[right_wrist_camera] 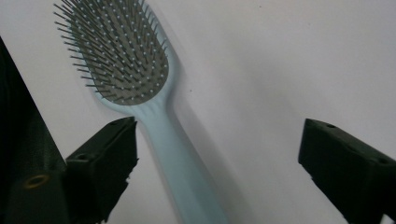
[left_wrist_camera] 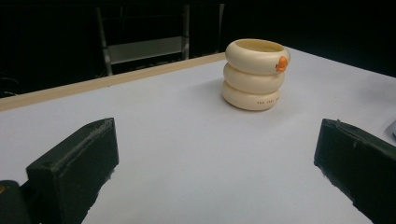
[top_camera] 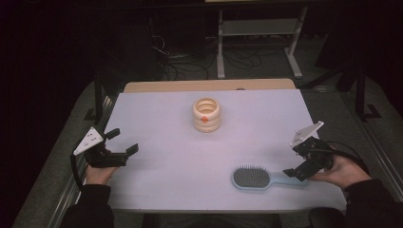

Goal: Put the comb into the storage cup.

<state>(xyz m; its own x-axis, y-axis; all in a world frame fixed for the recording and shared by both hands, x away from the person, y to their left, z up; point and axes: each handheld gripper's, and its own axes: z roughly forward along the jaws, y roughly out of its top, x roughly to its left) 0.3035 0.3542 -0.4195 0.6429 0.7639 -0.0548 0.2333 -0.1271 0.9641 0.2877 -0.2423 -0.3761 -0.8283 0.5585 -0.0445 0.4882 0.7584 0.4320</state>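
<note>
Hairbrush (top_camera: 259,178) first, since it is lying nearest to me: pale blue, bristles up, flat on the white table (top_camera: 161,190) near the front edge on my right side, its handle pointing toward my right hand (top_camera: 340,172). I am holding my right gripper (top_camera: 295,172) right at the end of that handle, jaws spread wide. In the right gripper view the hairbrush (right_wrist_camera: 154,116) is running up between the jaws, its handle passing just beside one jaw and well apart from the other; I cannot tell whether that jaw is touching it.

Over on the other side, I am holding my left gripper (top_camera: 122,141) low over the table near its left edge, my left hand (top_camera: 99,174) gripping it from behind. Its jaws are also standing wide apart with bare table between them.

Farther off, near the middle of the table toward its back edge, a cream ringed holder (top_camera: 206,114) is standing upright, shaped like three stacked rings with a small orange mark on its side. In the left gripper view this ringed holder (left_wrist_camera: 254,74) is sitting well beyond the jaws. Beyond the table, a grey metal frame (top_camera: 259,28) and cables are lying on the dark floor.
</note>
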